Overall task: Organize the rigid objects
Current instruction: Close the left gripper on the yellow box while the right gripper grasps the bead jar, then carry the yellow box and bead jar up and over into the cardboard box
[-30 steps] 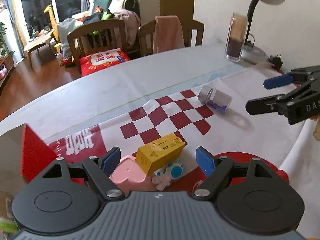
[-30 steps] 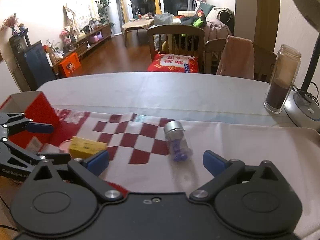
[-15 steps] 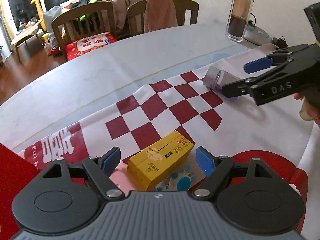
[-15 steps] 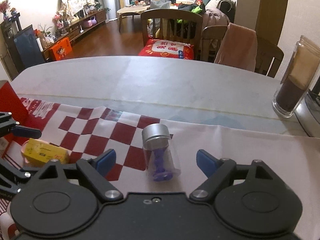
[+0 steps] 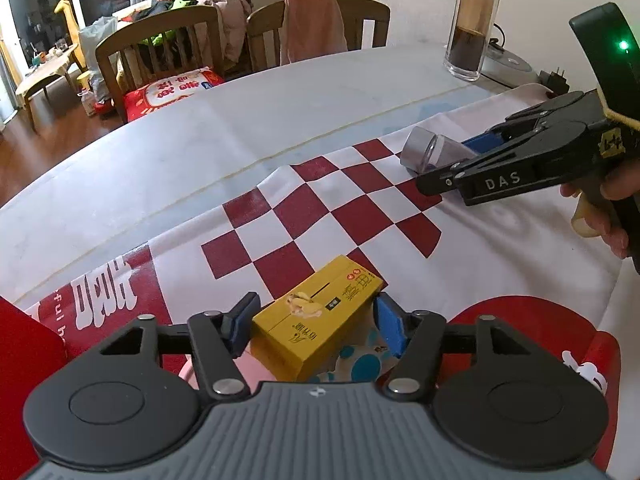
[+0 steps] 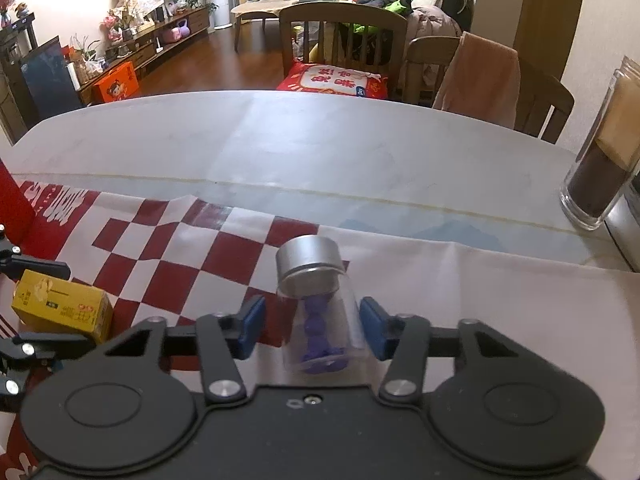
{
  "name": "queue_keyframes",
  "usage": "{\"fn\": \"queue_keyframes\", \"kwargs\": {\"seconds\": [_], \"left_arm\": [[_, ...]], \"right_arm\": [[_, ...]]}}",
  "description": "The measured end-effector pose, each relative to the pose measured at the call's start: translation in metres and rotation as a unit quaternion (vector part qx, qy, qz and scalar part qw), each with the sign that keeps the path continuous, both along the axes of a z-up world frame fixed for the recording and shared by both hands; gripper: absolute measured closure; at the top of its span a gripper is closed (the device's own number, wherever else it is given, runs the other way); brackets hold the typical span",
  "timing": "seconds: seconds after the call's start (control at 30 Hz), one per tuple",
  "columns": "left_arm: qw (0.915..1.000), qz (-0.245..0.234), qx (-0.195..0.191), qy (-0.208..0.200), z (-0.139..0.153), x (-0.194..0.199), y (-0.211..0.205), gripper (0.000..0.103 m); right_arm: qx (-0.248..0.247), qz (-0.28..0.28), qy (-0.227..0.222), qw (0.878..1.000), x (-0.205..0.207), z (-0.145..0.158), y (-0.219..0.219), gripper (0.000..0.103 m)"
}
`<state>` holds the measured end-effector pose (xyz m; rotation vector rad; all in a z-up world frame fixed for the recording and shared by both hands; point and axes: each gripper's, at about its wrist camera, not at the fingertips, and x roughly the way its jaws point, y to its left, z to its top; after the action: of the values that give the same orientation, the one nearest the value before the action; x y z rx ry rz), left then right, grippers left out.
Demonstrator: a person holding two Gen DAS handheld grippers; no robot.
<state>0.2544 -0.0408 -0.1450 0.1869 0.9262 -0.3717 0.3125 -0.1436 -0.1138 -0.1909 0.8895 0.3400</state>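
Note:
A yellow box (image 5: 318,316) lies on the checked cloth, on top of a pink item (image 5: 248,372) and a blue-and-white toy (image 5: 360,360). My left gripper (image 5: 314,326) is open with its blue pads on either side of the box, close to it. The box also shows in the right wrist view (image 6: 60,308). A clear jar with a silver lid (image 6: 316,300) lies on its side with purple pieces inside. My right gripper (image 6: 312,328) is open around the jar, pads a little off the glass. The jar also shows in the left wrist view (image 5: 424,150).
A red box (image 5: 24,344) stands at the left edge. A tall glass jar with dark contents (image 5: 472,26) and a lamp base (image 5: 508,66) stand at the far right. Wooden chairs (image 5: 160,56) line the table's far side.
Both grippers moved forward and down. The left one's pads now straddle the yellow box and have narrowed. The right one's pads now straddle the jar and have narrowed.

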Motion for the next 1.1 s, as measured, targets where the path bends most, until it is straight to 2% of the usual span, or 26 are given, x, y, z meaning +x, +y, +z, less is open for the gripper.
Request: {"fn": "queue_keyframes", "kwargs": {"seconds": [0.03, 0.23, 0.3, 0.5, 0.63, 1.1], "left_arm": [[1.0, -0.001, 0.002, -0.002, 0.0, -0.001, 0.0, 0.045], [0.9999, -0.002, 0.008, -0.015, 0.007, -0.008, -0.003, 0.062], [0.9998, -0.001, 0.004, -0.018, 0.01, -0.01, -0.005, 0.074], [0.9995, 0.022, 0.002, -0.022, 0.017, -0.015, -0.006, 0.073], [0.9988, 0.037, -0.005, -0.032, 0.029, -0.024, -0.003, 0.073], [0.9926, 0.093, -0.04, -0.067, 0.084, -0.075, 0.032, 0.073]], "right_arm": [[-0.001, -0.001, 0.0, 1.0, -0.001, 0.0, 0.001, 0.063], [0.0, 0.004, 0.002, 1.0, -0.014, 0.003, 0.009, 0.064], [0.009, 0.001, 0.006, 1.0, -0.02, 0.004, 0.01, 0.064], [0.045, -0.007, 0.022, 0.999, -0.048, 0.016, 0.013, 0.064], [0.063, -0.009, 0.024, 0.998, -0.067, 0.034, 0.018, 0.064], [0.069, 0.017, -0.001, 0.997, -0.125, 0.097, 0.052, 0.064]]}}
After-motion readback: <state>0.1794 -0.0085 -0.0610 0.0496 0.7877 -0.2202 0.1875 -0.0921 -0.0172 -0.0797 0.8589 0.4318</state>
